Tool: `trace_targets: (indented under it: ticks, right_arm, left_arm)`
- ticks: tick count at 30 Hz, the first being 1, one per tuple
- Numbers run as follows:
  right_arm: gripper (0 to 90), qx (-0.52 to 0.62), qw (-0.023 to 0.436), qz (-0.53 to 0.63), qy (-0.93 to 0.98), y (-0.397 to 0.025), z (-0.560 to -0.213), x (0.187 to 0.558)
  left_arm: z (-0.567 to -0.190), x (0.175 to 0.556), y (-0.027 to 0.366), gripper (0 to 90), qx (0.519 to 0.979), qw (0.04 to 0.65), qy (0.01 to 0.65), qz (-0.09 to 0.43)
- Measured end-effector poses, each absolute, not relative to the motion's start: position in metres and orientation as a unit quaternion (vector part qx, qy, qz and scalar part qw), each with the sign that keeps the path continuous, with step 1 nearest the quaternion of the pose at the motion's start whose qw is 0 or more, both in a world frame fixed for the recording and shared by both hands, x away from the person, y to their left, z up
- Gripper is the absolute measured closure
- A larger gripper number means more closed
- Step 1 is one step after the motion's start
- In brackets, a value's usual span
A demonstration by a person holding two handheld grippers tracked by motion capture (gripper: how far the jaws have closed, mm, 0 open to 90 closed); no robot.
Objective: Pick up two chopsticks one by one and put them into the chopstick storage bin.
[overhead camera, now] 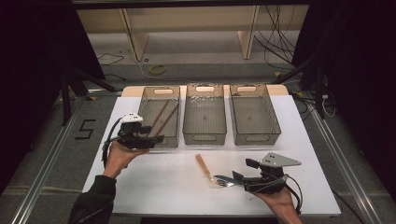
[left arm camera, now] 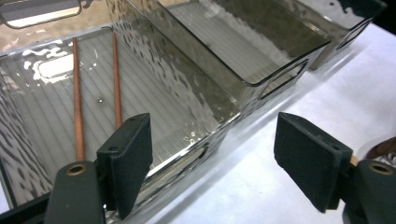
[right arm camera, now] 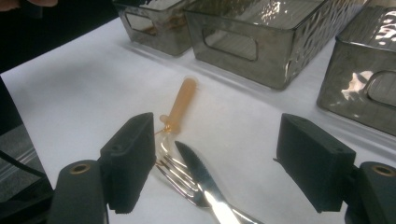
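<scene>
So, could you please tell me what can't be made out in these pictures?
- Knife and fork handles: cut off by the bottom edge in the right gripper view, hidden under the right gripper in the high view.
- Near ends of the two chopsticks: hidden behind a jaw in the left gripper view.
- Small dark mark in the middle bin: too small to identify in the high view.

Bins, cutlery on white table [overhead camera: 154, 186]

3 clear bins [overhead camera: 204, 114] at 12 o'clock; chopsticks [overhead camera: 161, 119] in 10 o'clock bin; fork [overhead camera: 208, 171], knife [overhead camera: 228, 179] at 6.
</scene>
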State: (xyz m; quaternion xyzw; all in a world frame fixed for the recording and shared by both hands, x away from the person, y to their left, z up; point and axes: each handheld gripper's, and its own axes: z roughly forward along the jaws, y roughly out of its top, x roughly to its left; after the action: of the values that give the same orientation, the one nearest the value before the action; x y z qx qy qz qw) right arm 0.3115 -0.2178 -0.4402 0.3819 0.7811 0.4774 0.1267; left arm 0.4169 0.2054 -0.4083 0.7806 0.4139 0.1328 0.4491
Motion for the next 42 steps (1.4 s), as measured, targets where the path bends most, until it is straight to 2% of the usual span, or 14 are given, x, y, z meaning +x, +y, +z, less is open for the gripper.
trace_targets:
  ticks: [20, 42]
  right_arm:
    - [28.9, 0.365, 0.110, 0.451, 0.807, -0.181, -0.437, 0.331]
    - [28.2, 0.348, 0.077, 0.402, 0.843, -0.141, -0.444, 0.357]
  left_arm:
    - [-0.430, 0.382, 0.190, 22.8, 0.768, 0.489, 0.392, 0.131]
    - [-0.452, 0.358, 0.185, 21.9, 0.766, 0.496, 0.387, 0.128]
